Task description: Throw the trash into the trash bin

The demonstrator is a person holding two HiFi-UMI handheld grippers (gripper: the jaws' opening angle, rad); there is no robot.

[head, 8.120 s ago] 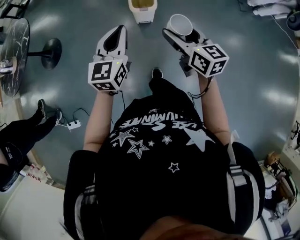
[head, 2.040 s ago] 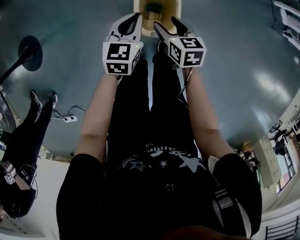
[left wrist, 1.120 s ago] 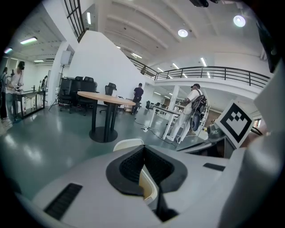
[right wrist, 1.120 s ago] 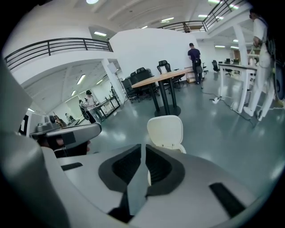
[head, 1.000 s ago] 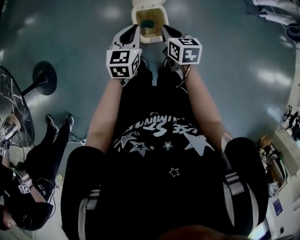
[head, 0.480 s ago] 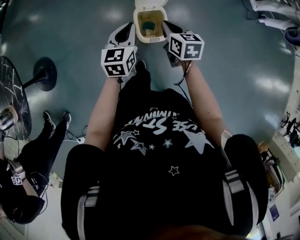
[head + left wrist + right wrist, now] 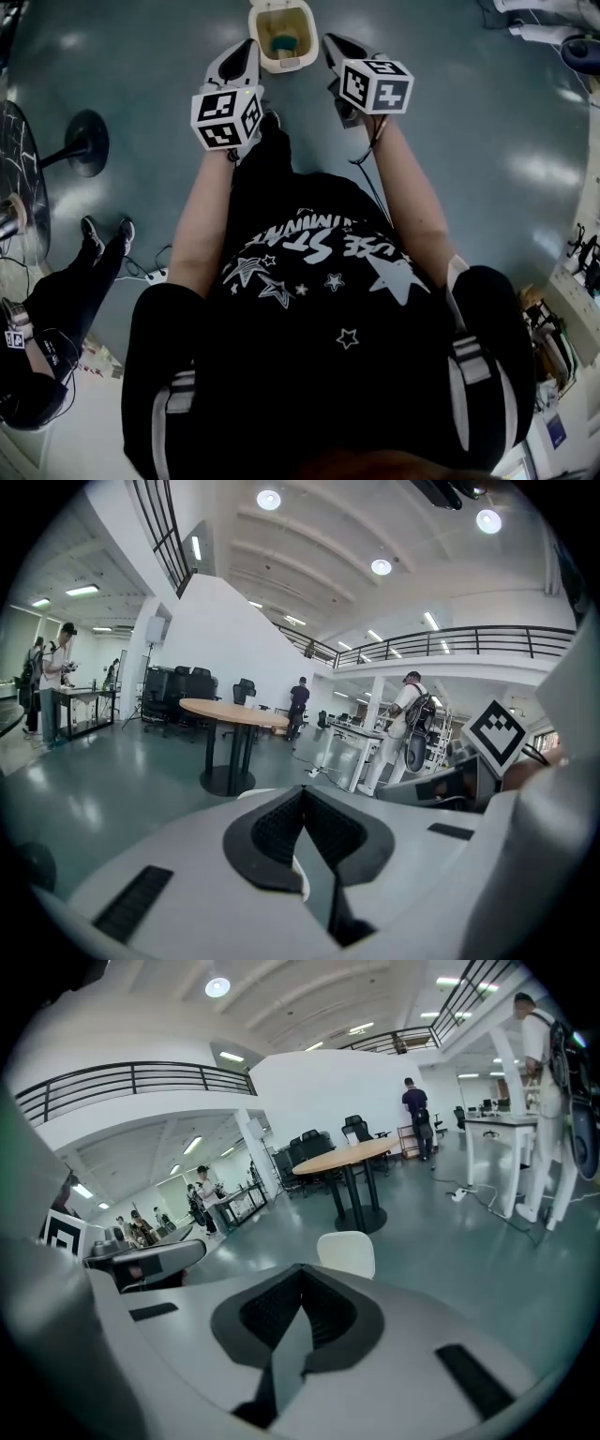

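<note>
Round wooden table on dark pedestal, black office chairs behind, balcony railing above, glossy floor

The floor is glossy, the trash bin smooth cream plastic, the round table wood-topped.

open cream bin, teal object inside

Black short-sleeved T-shirt: white stars, white slanted lettering across chest. Pale stripes on both sleeves. Below shirt, black legwear, probably trousers. Hand tools, left gripper and right gripper: white moulded shells, black ribbed pads lining jaws. Each bears white cube printed with black square markers. Thin black cable hangs from right one.
</note>
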